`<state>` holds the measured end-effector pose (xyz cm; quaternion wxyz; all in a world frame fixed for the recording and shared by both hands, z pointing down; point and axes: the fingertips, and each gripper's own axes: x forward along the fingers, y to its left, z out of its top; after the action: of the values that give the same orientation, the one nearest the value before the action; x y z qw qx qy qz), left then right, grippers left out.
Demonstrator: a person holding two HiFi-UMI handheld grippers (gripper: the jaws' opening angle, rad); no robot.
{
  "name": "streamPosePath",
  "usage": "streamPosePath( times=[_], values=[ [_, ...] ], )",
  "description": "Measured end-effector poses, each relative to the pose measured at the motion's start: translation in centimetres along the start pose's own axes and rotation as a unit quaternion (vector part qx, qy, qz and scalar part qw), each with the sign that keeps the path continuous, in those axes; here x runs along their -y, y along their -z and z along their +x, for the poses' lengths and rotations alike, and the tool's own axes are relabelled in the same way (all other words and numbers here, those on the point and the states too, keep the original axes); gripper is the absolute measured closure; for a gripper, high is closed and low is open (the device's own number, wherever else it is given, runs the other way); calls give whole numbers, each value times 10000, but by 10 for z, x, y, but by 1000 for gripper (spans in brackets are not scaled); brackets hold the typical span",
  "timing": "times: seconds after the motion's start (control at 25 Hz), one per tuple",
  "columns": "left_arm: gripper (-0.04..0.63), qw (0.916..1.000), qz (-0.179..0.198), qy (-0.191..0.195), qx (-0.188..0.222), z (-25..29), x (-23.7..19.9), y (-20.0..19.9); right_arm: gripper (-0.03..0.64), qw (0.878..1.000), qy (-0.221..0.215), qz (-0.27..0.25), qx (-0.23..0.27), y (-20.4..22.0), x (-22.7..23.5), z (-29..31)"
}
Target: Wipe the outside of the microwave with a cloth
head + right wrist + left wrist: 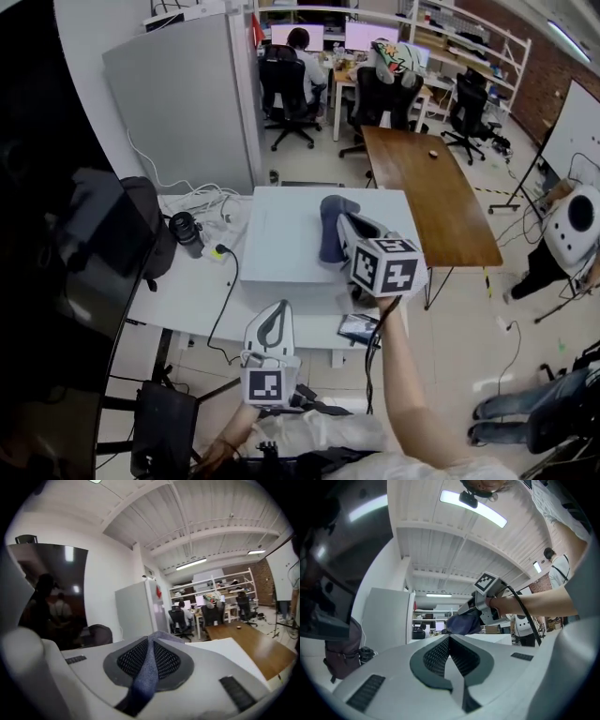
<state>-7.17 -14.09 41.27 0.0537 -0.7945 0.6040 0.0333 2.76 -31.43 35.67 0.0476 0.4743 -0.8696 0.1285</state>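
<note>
The microwave [281, 239] is a white box on the white table [183, 291]; I see its flat top. My right gripper [339, 221] hovers over its right part, shut on a dark blue cloth [330, 240] that hangs down toward the top. In the right gripper view the cloth [147, 672] runs pinched between the jaws of the right gripper [151, 639]. My left gripper [273, 315] sits lower, near the microwave's front edge, its jaws closed together with nothing in them. The left gripper view looks past the left gripper [449, 638] up at the cloth [461, 624].
A black bag [150, 225], a black cylinder [187, 232] and cables [223, 258] lie on the table left of the microwave. A dark screen [47, 244] fills the left edge. A wooden table [431, 187] stands to the right, a grey partition [183, 94] and office chairs behind.
</note>
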Motion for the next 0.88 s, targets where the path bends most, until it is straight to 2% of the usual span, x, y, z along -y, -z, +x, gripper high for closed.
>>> streamPosePath(
  times=[0.16,0.24,0.36,0.52,0.72,0.88],
  values=[
    [594,9995,33,-300,37,-13,-17,-5,557,9960,-678,-198,-541,39,-80,40],
    [594,9991,13,-424,33,-19,-24,-7,558,9930,-745,-239,-881,64,-94,54],
    [594,9985,10,-539,7,-25,-32,-4,558,9905,-597,-290,-1203,91,-87,62],
    [594,9985,-18,-546,3,-25,-36,0,558,9893,-188,-441,-1380,102,-48,52],
    [594,9997,-35,-240,-24,-13,-20,4,558,9885,709,-195,-1322,97,42,3],
    [594,9999,-82,94,-56,0,1,6,558,9808,1509,92,-1234,96,122,-54]
  ],
)
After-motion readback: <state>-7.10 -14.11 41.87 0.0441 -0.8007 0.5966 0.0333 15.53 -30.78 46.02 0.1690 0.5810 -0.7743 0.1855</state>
